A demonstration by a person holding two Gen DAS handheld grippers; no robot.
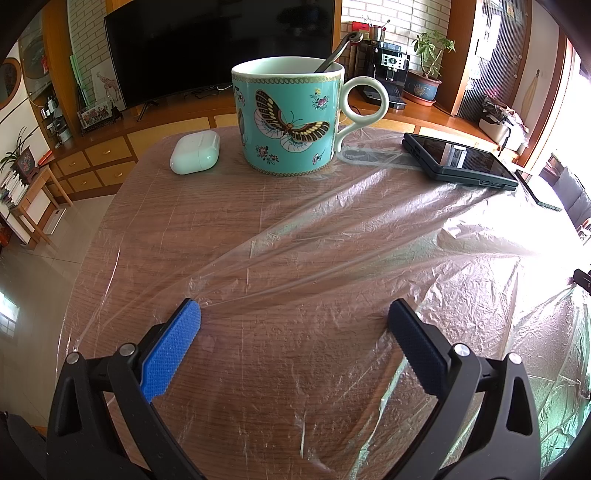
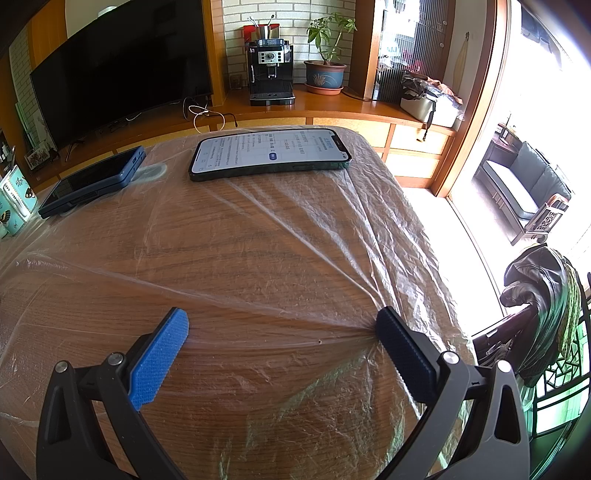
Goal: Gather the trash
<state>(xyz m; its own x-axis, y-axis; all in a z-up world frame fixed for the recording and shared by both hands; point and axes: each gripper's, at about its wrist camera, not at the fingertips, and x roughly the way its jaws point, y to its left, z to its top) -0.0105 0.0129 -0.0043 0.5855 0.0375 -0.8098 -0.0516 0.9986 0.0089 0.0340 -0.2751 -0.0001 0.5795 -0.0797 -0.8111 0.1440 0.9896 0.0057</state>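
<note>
The table [image 1: 155,236] is covered by a clear plastic film [image 1: 332,229], the likely trash, pinned at the table's far edge by mug [image 1: 288,114], tablet [image 1: 458,160] and phone [image 2: 269,153]. Both claws, left gripper [image 1: 293,317] and right gripper [image 2: 282,325], gape empty, tips pressing the film at the near edge. Step: gathering film. Next: pinch it without dragging the mug.

A white brick wall [image 2: 258,11] backs a long wooden sideboard [image 2: 332,103] carrying a dark television [image 1: 218,44], a coffee machine [image 2: 270,72] and a potted plant [image 2: 327,55], while bright daylight floods through the window [image 2: 546,92] onto the pale tiled floor [image 1: 33,266]
</note>
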